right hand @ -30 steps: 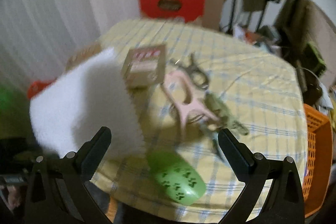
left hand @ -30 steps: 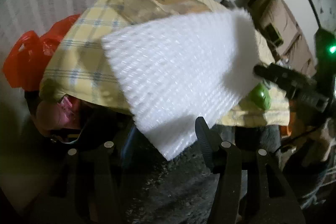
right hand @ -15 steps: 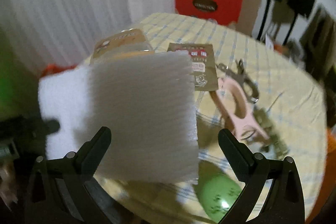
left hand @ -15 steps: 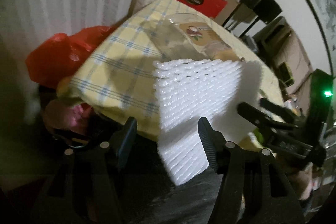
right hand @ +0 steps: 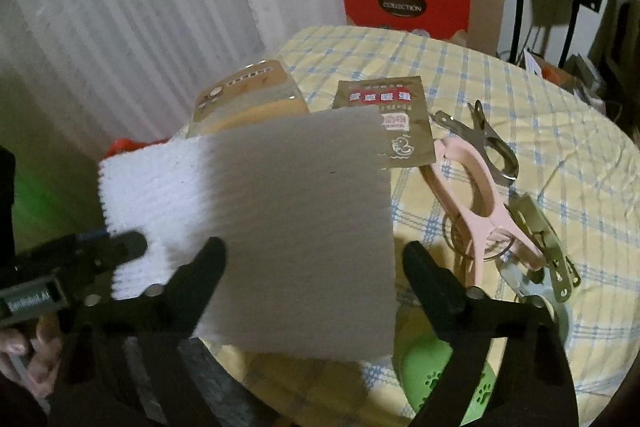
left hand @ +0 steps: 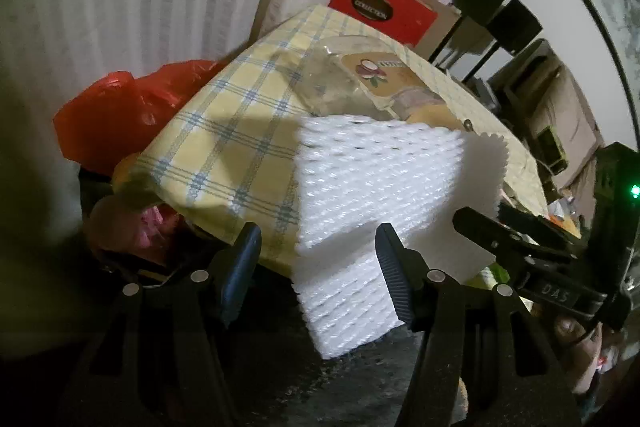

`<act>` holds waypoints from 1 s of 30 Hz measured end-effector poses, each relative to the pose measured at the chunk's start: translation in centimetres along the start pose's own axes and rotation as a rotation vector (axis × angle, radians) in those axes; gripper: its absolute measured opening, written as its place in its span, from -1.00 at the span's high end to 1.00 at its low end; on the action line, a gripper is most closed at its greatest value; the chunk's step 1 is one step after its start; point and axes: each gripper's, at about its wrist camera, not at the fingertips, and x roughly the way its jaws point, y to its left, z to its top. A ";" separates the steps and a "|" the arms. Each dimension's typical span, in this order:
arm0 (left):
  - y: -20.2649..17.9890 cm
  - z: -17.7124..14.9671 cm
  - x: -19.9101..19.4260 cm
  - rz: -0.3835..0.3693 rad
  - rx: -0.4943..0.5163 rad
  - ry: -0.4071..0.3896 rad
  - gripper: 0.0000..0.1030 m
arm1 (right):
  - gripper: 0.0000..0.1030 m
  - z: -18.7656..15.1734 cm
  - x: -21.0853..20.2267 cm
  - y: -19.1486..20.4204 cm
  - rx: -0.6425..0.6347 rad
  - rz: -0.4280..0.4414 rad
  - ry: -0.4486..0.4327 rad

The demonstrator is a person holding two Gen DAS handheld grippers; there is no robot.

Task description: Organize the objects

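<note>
From the left wrist view, the left claw stands about half spread with the white foam sheet hanging in the air between its fingers; its right finger lies against the sheet's edge, but whether the pads actually pinch it I cannot tell, since the left finger stands clear with a gap showing. The sheet hangs over the near edge of the table, which wears a yellow checked cloth, with a clear food packet lying farther back and a red bag beyond the table's left edge. The right claw reaches in from the right, at the sheet's far side. From the right wrist view, the right claw is closing, the foam sheet between its fingers but not yet pressed by them, and the left claw meets the sheet's left edge. Nothing on the table looks sorted so far (my reading only): two flat packets, a pink clip, metal clips and a green dish at the near edge lie loosely scattered. The sheet seems mid-handover or about to be folded, so most of the tidying appears to remain.
</note>
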 end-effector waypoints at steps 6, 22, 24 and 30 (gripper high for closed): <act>-0.2 0.0 -0.1 0.017 0.030 -0.012 -0.07 | -0.43 -0.5 -0.6 0.4 -0.038 -0.125 -0.008; 0.0 0.0 0.3 0.007 0.031 0.000 0.11 | 0.17 -0.9 -0.2 0.8 -0.077 -0.184 0.010; 0.1 0.0 0.3 0.023 0.032 -0.009 0.11 | 0.30 -0.9 -0.2 1.0 -0.076 -0.180 0.008; 0.3 0.0 0.6 0.032 0.028 -0.010 0.11 | 0.56 -1.1 -0.3 0.7 -0.058 -0.177 0.004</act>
